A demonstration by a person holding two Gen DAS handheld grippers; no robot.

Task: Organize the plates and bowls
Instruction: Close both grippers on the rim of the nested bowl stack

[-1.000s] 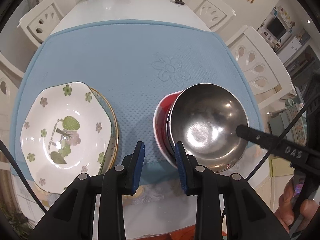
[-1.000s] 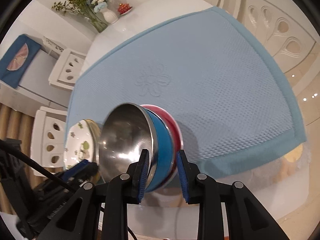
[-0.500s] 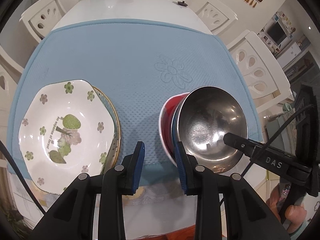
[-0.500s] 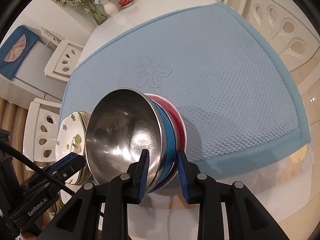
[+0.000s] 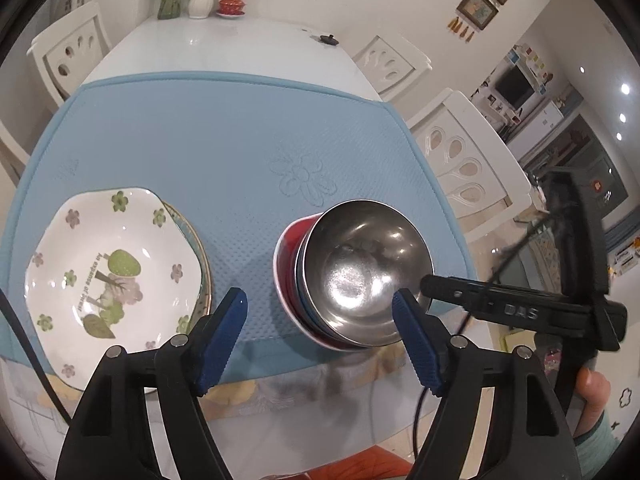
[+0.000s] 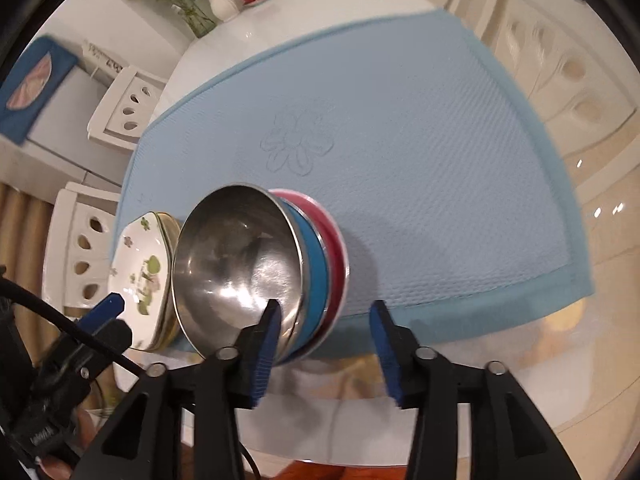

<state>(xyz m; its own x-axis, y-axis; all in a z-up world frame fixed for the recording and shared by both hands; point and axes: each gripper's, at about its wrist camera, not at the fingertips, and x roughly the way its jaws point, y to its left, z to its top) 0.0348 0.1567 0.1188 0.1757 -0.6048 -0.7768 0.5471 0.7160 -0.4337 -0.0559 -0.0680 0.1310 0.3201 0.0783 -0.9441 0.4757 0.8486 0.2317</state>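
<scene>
Holding both tools spread apart, your left tool [image 5: 318, 330] and right tool [image 6: 326, 344] flank the nested steel bowl stack [image 5: 360, 272] on the blue mat [image 5: 224, 152], beside the floral plates [image 5: 108, 272].

The steel bowl [image 5: 366, 276] before me is polished metal, mirror-bright. Under it the blue bowl [image 6: 314, 268] and red bowl [image 6: 336, 256] look smooth. The flowered plate [image 5: 112, 276] is glossy glazed ceramic. The blue mat [image 5: 224, 140] is matt, dimpled cloth. My fingertips [image 5: 222, 332] carry ribbed blue pads.
</scene>
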